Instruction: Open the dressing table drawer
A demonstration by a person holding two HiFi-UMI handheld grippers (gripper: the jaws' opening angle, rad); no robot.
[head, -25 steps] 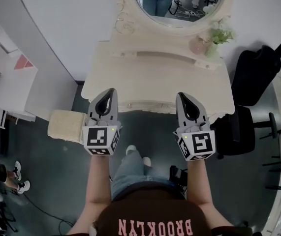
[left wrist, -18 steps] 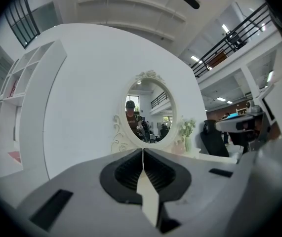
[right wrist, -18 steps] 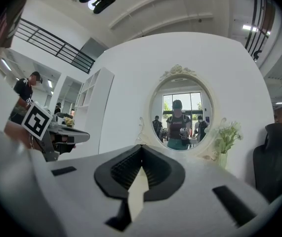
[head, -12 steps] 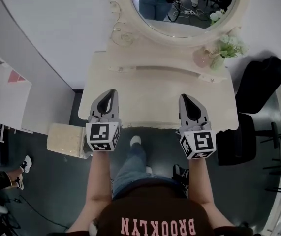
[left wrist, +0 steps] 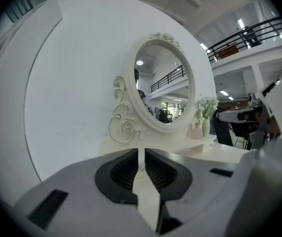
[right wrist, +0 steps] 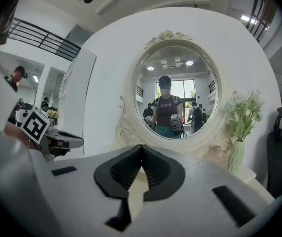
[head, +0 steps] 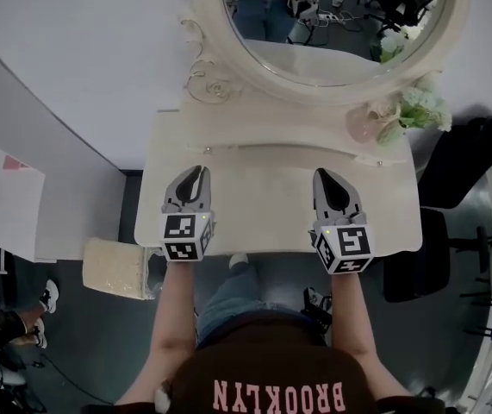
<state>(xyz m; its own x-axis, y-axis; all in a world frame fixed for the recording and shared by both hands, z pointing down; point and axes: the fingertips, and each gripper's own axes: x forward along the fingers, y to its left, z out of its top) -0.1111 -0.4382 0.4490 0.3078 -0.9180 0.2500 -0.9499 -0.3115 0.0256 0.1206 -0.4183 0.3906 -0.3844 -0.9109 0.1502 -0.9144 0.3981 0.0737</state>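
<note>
The cream dressing table stands against the white wall under its oval mirror. Its drawer front is hidden below the top's near edge. My left gripper hovers over the left part of the top, pointing at the mirror. Its jaws are almost together, just starting to part by a thin slit, with nothing between them. My right gripper hovers over the right part, shut and empty, and faces the mirror. In their own views the left gripper and the right gripper both sit just above the top.
A vase of pale flowers and a small pink ornament stand at the table's back right corner. A beige stool sits on the floor at the left. A black chair stands at the right.
Both grippers have moved forward from the table's near edge to over its top. The table and mirror now fill more of the head view.
</note>
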